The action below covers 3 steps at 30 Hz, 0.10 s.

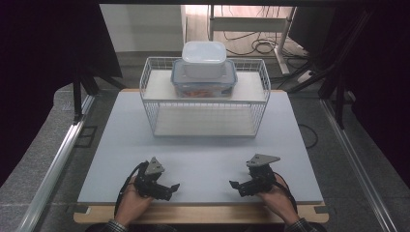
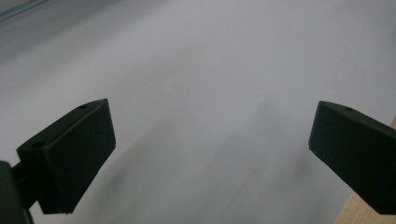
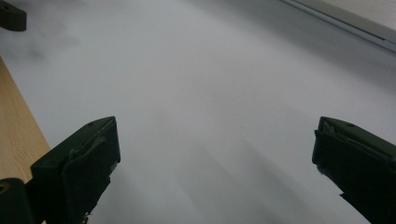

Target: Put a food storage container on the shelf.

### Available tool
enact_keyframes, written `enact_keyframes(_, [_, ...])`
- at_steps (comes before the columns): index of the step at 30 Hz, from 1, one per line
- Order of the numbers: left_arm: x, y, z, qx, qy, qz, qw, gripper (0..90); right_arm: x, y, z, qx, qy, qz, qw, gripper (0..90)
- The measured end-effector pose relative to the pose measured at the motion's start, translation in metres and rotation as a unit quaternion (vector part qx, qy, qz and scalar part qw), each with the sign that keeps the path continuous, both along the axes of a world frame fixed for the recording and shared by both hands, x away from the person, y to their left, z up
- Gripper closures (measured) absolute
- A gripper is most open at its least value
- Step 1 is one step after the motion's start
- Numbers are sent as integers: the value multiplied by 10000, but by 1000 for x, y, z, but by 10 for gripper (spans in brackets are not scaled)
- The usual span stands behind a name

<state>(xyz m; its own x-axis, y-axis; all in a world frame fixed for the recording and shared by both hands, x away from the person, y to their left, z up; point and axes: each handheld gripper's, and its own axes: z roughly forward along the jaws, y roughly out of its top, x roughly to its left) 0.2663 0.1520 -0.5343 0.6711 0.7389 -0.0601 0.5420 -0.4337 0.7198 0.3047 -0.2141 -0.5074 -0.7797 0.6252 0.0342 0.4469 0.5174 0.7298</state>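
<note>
- high view: your left hand (image 1: 129, 203) holds the left gripper (image 1: 167, 189) low on the near part of the pale grey table mat (image 1: 203, 159), its jaws aimed inward to the right. your right hand (image 1: 276, 198) holds the right gripper (image 1: 238, 187) beside it, aimed inward to the left; the two grippers are well apart and touch nothing but the mat area. at the far side stands a white wire basket shelf (image 1: 205, 99). on its upper board sits a clear rectangular food box with a blue-edged lid (image 1: 204, 82), orange contents inside, and a white opaque rounded box (image 1: 204, 58) rests on top of it. both boxes are well apart from your grippers.
- left gripper view: the left gripper (image 2: 210, 149) has its two black jaws spread wide, released, with bare grey mat (image 2: 210, 70) between them; a wooden table edge (image 2: 364, 210) shows at lower right.
- right gripper view: the right gripper (image 3: 215, 154) is likewise released, jaws wide over bare mat; wooden edge at left.
</note>
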Motion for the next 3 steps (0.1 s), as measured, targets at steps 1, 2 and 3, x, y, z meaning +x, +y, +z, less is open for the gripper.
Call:
enact_keyframes(1, [0,0,0,-4,-7,11,10000,5,0,0,-1,-18,13,-6,10000,9])
enact_keyframes(2, [1,1,0,-26,-19,27,10000,5,0,0,-1,-27,15,-15,10000,9])
enact_keyframes(3, [1,1,0,-44,-17,31,10000,5,1,-1,-1,-24,11,-21,10000,9])
